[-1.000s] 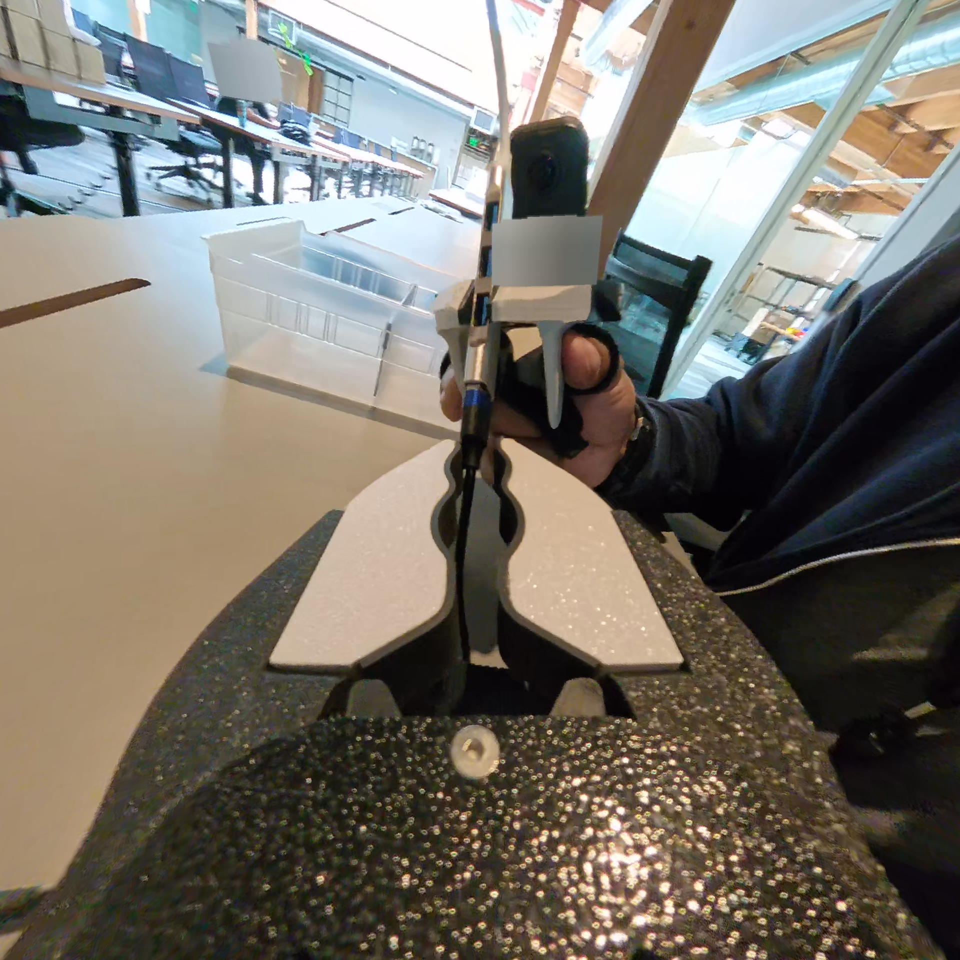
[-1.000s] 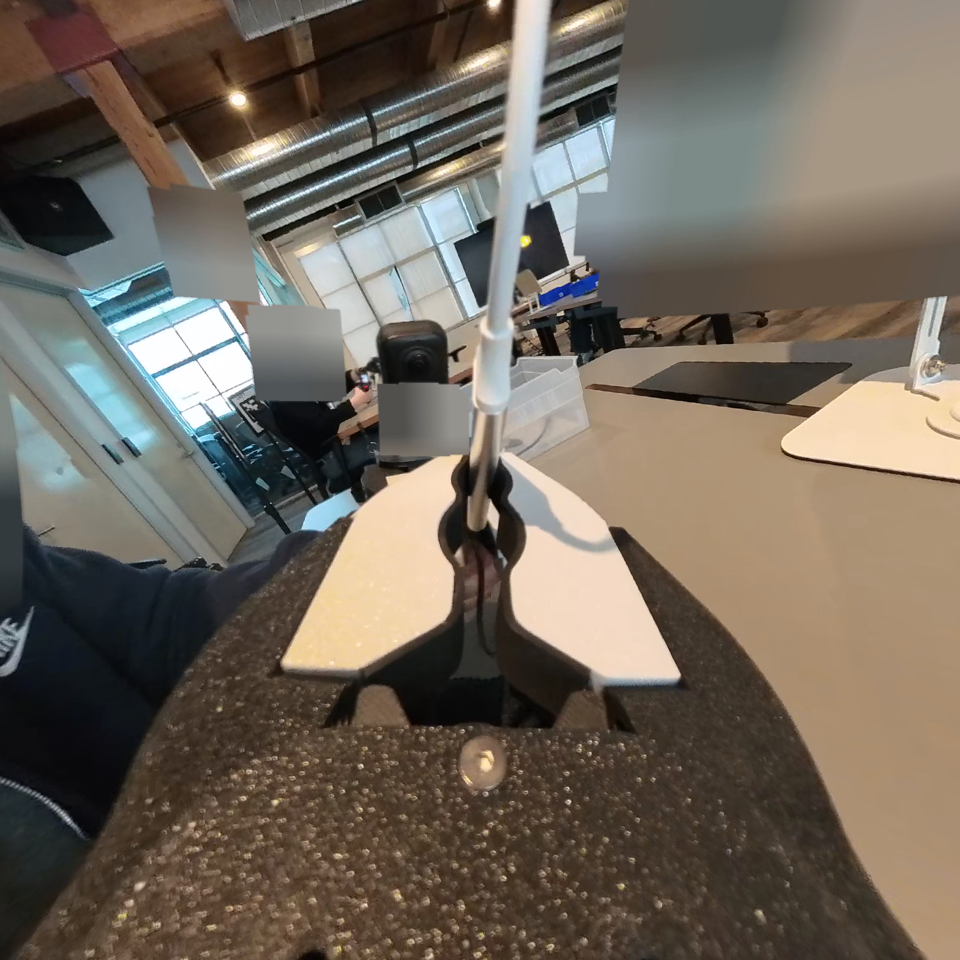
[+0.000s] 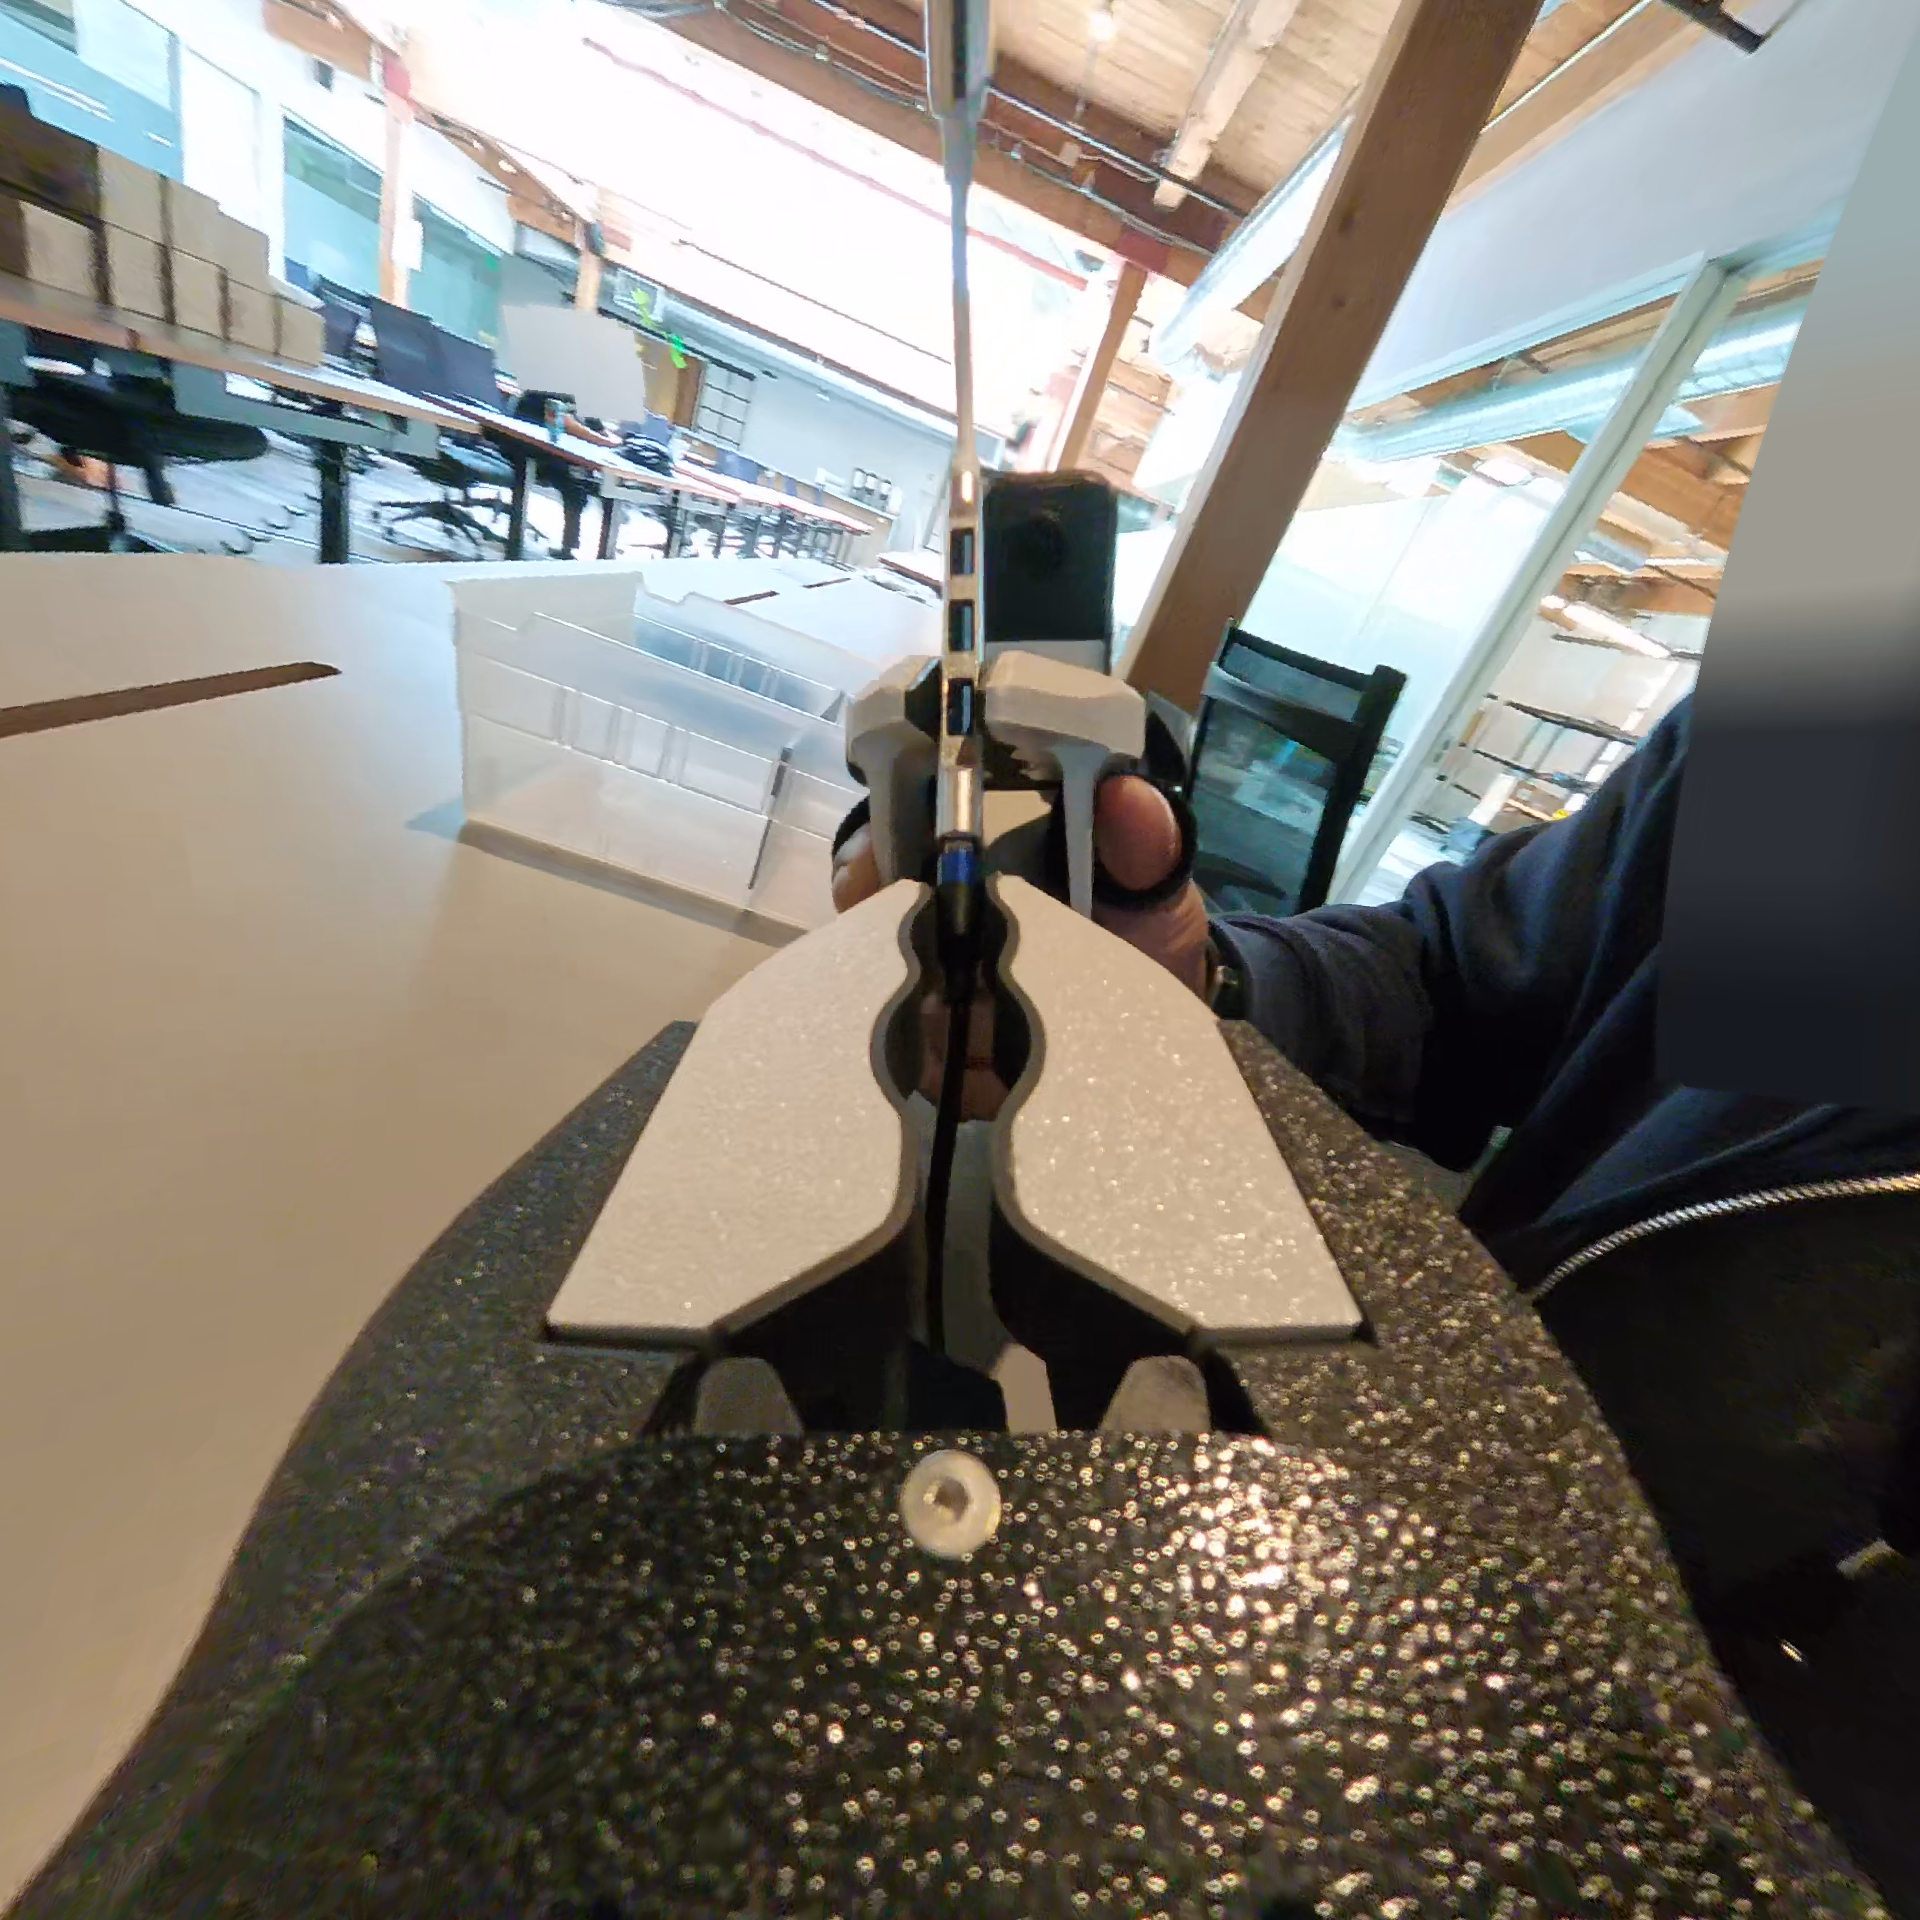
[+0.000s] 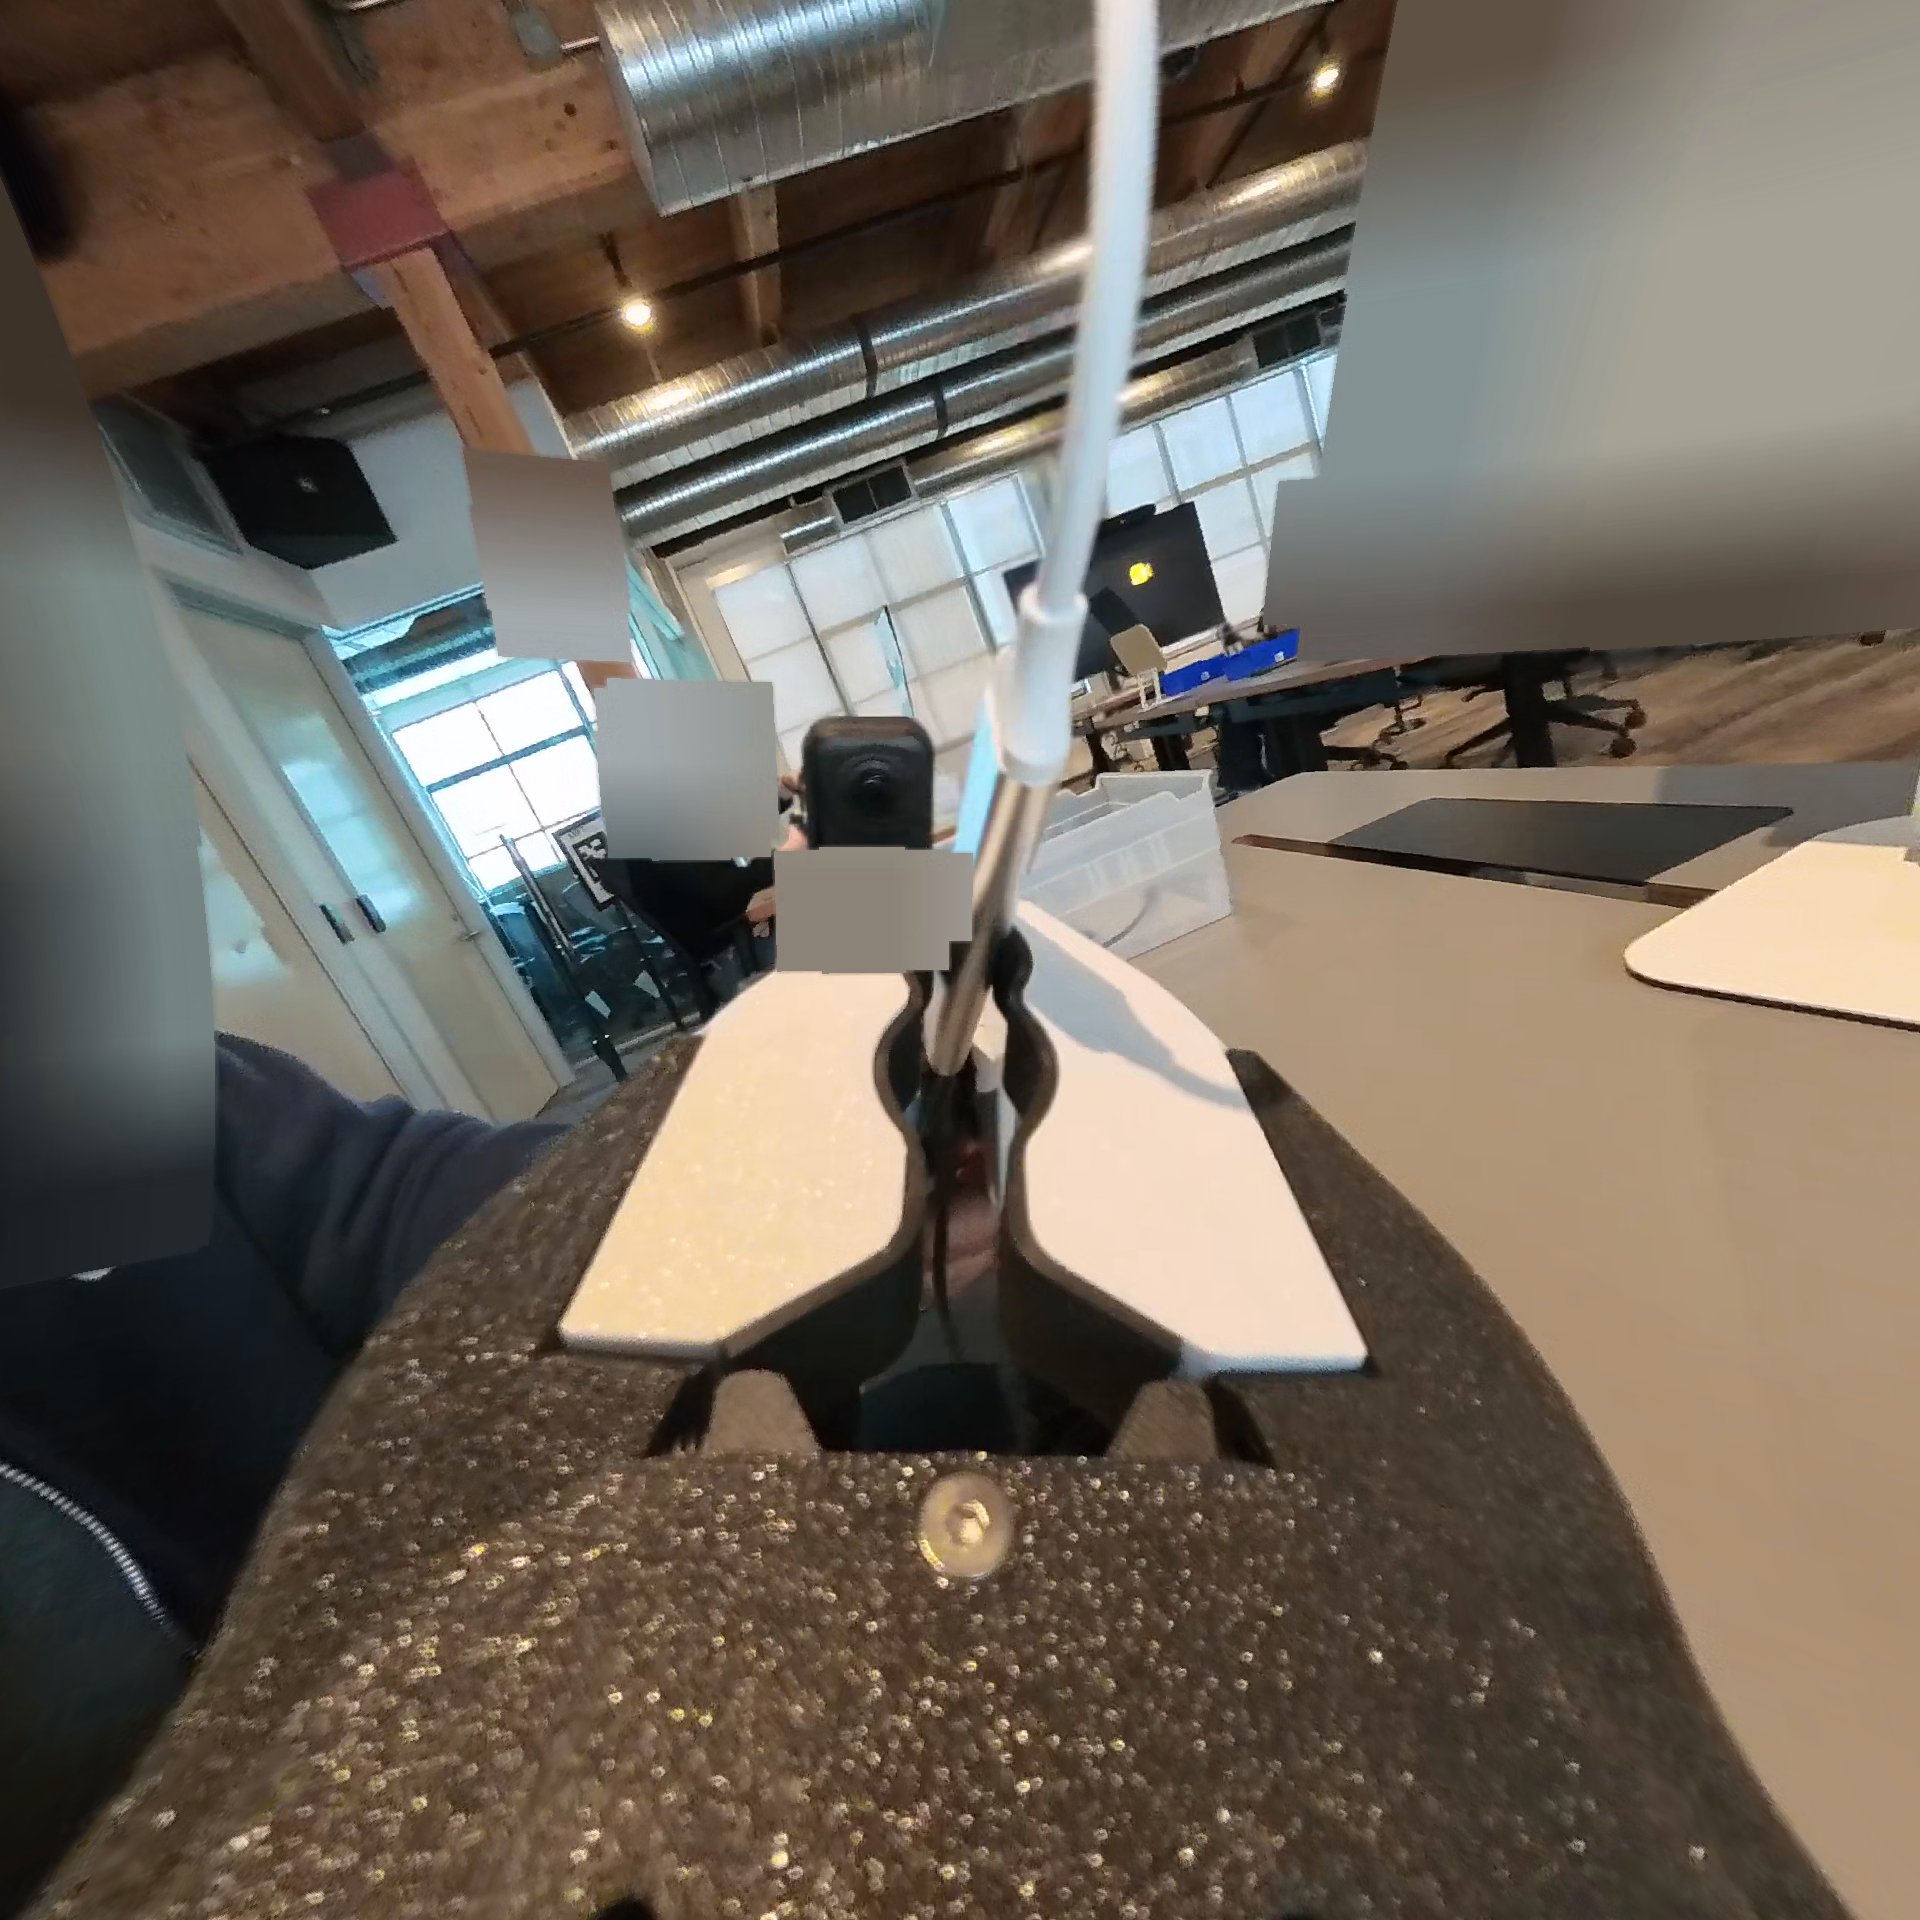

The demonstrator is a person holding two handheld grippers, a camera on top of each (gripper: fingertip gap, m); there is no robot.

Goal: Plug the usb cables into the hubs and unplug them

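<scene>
My left gripper (image 3: pixel 956 906) is shut on the black plug of a black USB cable (image 3: pixel 943 1122), which has a blue collar. The plug's metal tip meets the lower end of a slim silver hub (image 3: pixel 962 623) with blue ports along its edge. I cannot tell if the plug is seated. My right gripper (image 4: pixel 964 982) is shut on that hub (image 4: pixel 995 883) and faces the left one (image 3: pixel 971 727). The hub's white cable (image 4: pixel 1101 364) rises out of frame. Both grippers are held above the table.
A clear plastic bin (image 3: pixel 644 727) stands on the grey table (image 3: pixel 260 987) behind the grippers. A white base plate (image 4: pixel 1787 935) and a black mat (image 4: pixel 1558 831) lie at the right. A person's dark sleeve (image 3: pixel 1455 987) and a black chair (image 3: pixel 1288 769) are at the table's edge. The tips of both grippers are at nearly the same place.
Both grippers have tilted upward, keeping hold of the plug and the hub. In the right wrist view the hub now leans more to the right.
</scene>
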